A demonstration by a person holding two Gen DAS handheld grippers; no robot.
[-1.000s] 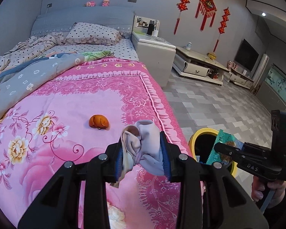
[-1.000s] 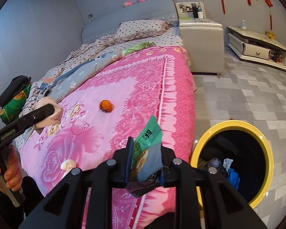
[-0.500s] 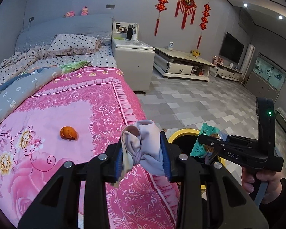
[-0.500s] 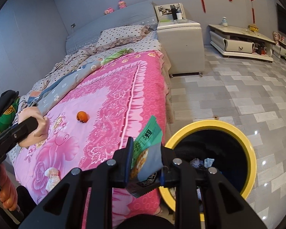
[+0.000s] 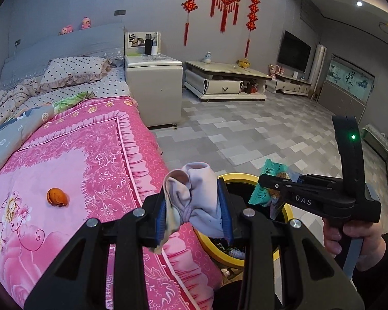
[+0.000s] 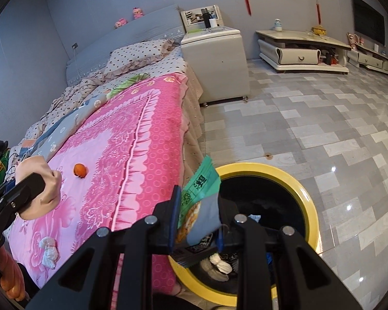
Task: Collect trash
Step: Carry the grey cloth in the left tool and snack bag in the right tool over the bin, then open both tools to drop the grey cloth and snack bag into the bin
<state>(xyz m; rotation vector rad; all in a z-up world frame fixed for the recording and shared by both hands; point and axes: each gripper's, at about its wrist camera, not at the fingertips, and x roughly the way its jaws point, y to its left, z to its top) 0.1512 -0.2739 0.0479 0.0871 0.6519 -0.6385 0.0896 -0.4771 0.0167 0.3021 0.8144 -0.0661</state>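
My left gripper is shut on a crumpled pale cloth wad, held over the bed's edge beside the yellow-rimmed trash bin. My right gripper is shut on a green snack wrapper and holds it over the near rim of the bin; it shows in the left wrist view above the bin. The bin holds several scraps. An orange peel lies on the pink bedspread, also in the left wrist view. A white crumpled tissue lies near the bed's front edge.
A white bedside cabinet stands at the head of the bed, and a low TV stand sits along the far wall. Grey tiled floor spreads to the right. Pillows and a rumpled quilt cover the bed's far end.
Both grippers have swung right, off the bed toward the bin, each with its load. The wrapper now hangs over the bin's opening, and the cloth wad is next to the rim.
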